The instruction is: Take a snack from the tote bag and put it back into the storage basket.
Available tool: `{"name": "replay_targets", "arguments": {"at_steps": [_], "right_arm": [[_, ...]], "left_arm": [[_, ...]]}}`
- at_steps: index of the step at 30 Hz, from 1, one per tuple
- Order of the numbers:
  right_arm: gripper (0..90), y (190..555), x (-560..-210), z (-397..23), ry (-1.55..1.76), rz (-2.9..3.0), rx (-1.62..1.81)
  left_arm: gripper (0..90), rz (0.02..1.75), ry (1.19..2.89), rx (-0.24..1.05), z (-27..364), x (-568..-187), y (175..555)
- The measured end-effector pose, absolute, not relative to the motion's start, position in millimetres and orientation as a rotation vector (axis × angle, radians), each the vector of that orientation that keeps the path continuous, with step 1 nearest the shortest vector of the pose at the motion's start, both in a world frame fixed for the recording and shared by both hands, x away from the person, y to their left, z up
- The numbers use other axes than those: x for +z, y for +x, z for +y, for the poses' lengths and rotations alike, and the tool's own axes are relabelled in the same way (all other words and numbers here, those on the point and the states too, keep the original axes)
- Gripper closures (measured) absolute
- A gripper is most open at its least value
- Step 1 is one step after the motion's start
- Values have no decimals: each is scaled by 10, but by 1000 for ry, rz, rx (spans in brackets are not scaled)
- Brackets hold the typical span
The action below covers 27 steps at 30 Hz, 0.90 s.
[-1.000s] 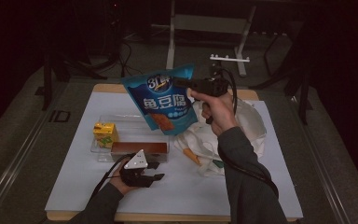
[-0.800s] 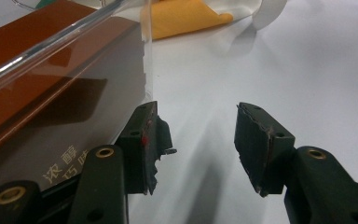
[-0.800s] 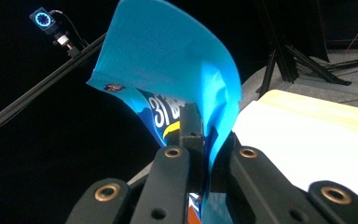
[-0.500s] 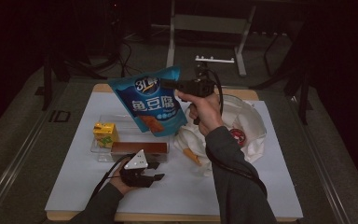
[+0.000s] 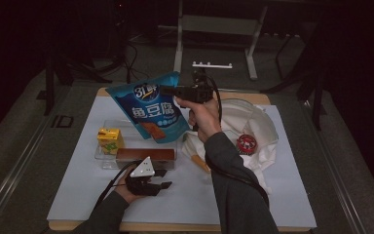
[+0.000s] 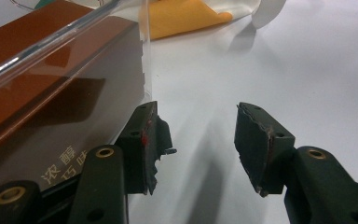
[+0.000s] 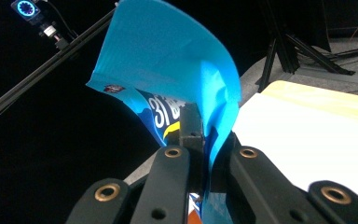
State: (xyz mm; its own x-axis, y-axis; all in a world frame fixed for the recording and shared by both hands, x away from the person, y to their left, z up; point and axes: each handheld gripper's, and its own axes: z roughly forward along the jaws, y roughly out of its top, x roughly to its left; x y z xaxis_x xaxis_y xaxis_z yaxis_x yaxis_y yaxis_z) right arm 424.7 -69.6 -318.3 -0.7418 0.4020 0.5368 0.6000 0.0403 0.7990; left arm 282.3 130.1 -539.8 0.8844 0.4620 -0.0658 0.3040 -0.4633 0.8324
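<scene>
My right gripper (image 5: 171, 91) pinched the blue snack bag (image 5: 152, 110), hiding the clear tray's (image 5: 108, 157) far side; my left gripper (image 5: 161, 179) sat half-open, empty.

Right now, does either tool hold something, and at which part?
The right tool is shut on the blue snack bag, pinching its upper edge and holding it in the air. The left tool is open and holds nothing.

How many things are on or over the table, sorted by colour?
Blue: 1, the snack pouch held up by the right gripper
Yellow: 1, the small carton
Brown: 1, the long box
Clear: 1, the tray
White: 1, the bag
Red: 1, the round item on the bag
Orange: 1, the piece by the bag
Total: 7
</scene>
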Motion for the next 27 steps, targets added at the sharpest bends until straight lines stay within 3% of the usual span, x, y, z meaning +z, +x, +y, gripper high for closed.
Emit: {"name": "replay_targets", "arguments": {"at_steps": [27], "right_arm": [[884, 4373, -3454, -337, -1113, -2097, -1760]], "left_arm": [[497, 551, 2090, 212, 1296, -5400, 2818]]}}
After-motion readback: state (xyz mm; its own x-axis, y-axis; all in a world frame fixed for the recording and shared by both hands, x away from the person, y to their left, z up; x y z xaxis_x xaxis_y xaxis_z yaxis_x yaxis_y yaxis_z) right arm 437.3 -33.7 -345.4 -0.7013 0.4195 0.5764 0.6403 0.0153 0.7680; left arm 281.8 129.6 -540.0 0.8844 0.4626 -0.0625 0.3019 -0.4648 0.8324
